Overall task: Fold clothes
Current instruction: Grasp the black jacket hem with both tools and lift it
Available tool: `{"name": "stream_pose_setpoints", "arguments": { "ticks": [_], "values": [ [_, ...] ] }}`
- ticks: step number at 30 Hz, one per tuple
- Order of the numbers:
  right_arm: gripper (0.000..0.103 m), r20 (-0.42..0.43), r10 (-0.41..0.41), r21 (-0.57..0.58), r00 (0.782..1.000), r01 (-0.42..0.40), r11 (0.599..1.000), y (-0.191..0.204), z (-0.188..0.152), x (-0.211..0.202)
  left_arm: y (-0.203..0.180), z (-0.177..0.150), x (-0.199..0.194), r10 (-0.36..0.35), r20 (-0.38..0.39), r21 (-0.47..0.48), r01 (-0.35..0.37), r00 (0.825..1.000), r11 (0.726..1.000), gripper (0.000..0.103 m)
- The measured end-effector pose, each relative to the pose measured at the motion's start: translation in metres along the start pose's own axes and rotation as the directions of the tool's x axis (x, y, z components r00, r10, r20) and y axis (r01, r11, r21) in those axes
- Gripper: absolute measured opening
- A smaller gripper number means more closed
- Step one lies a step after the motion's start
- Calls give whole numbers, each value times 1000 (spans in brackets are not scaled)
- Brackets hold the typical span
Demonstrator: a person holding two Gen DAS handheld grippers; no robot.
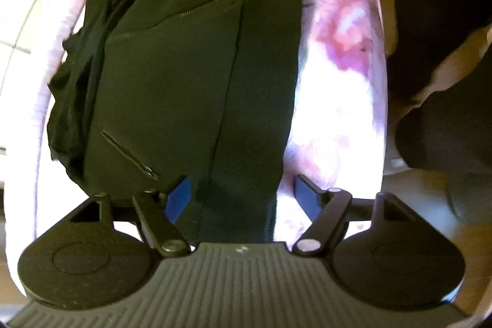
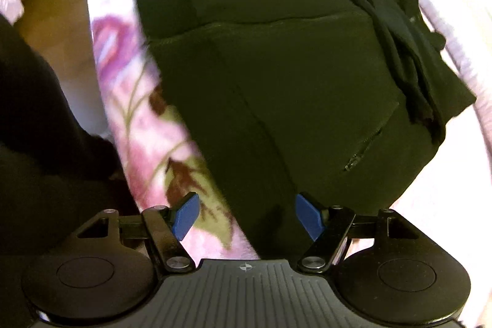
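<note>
Pink floral bedding (image 1: 341, 57) serves as the folding surface, wide enough to spread a garment; dark green zip-pocket trousers (image 1: 190, 76) lie folded flat on it, a crumpled black garment (image 1: 83, 76) at their left edge; left gripper (image 1: 243, 199) and right gripper (image 2: 246, 215) hover over the near edge, fingers spread, holding nothing.

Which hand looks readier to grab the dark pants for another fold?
Probably the left: its open tongs straddle the pants' edge, while the right tongs sit half over the floral blanket.
</note>
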State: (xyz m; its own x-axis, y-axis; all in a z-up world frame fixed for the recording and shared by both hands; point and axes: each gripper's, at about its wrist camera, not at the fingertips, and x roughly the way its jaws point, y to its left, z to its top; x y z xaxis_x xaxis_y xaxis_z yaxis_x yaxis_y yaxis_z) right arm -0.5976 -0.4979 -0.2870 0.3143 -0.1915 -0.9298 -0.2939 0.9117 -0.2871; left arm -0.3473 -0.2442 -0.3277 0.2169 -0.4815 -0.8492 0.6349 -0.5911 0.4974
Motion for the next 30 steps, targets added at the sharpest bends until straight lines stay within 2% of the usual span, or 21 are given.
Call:
{"name": "stream_pose_setpoints", "arguments": {
  "ticks": [4, 5, 7, 9, 11, 13, 17, 20, 21, 22, 23, 24, 27, 30],
  "values": [
    [73, -16, -79, -130, 997, 76, 989, 19, -17, 14, 7, -15, 2, 36, -13, -51, -36, 999, 998, 73],
    [73, 6, -83, -143, 997, 83, 986, 18, -23, 16, 9, -18, 3, 44, -23, -69, -45, 999, 997, 72],
    [81, 53, -89, -168, 995, 97, 981, 14, -32, 16, 14, -25, 4, 59, -44, -104, -63, 997, 993, 71],
    [82, 98, -101, -233, 990, 122, 965, 12, -39, 18, 17, -26, 5, 68, -44, -64, -71, 997, 995, 65],
    [82, 138, -96, -277, 986, 132, 952, 7, -47, 17, 23, -25, 7, 87, -52, -37, -89, 995, 995, 64],
    [82, 163, -111, -287, 980, 155, 945, 1, -54, 18, 26, -21, 10, 108, -68, -41, -111, 992, 993, 56],
    [82, 172, -163, -283, 972, 207, 936, -12, -61, 20, 22, -12, 20, 118, -92, 5, -118, 989, 993, 28],
    [81, 196, -166, -343, 966, 226, 912, -4, -60, 21, 19, -8, 25, 118, -110, -5, -120, 987, 993, 21],
    [76, 203, -161, -353, 966, 226, 908, -2, -58, 22, 21, -7, 25, 113, -119, -26, -117, 987, 993, 18],
    [59, 204, -147, -353, 968, 212, 911, -3, -56, 21, 24, -6, 22, 108, -122, -57, -115, 987, 992, 16],
    [41, 204, -132, -340, 970, 196, 920, -9, -54, 20, 28, -5, 20, 103, -126, -88, -114, 987, 990, 12],
    [9, 197, -132, -305, 971, 189, 933, -15, -50, 19, 34, -4, 15, 105, -125, -123, -120, 987, 985, 10],
    [7, 190, -118, -149, 975, 147, 978, -46, -34, 6, 57, -2, 0, 114, -115, -211, -137, 987, 968, 8],
    [6, 193, -87, -138, 977, 115, 984, -56, -25, -10, 69, -1, -17, 105, -93, -218, -123, 990, 968, 6]
  ]
}}
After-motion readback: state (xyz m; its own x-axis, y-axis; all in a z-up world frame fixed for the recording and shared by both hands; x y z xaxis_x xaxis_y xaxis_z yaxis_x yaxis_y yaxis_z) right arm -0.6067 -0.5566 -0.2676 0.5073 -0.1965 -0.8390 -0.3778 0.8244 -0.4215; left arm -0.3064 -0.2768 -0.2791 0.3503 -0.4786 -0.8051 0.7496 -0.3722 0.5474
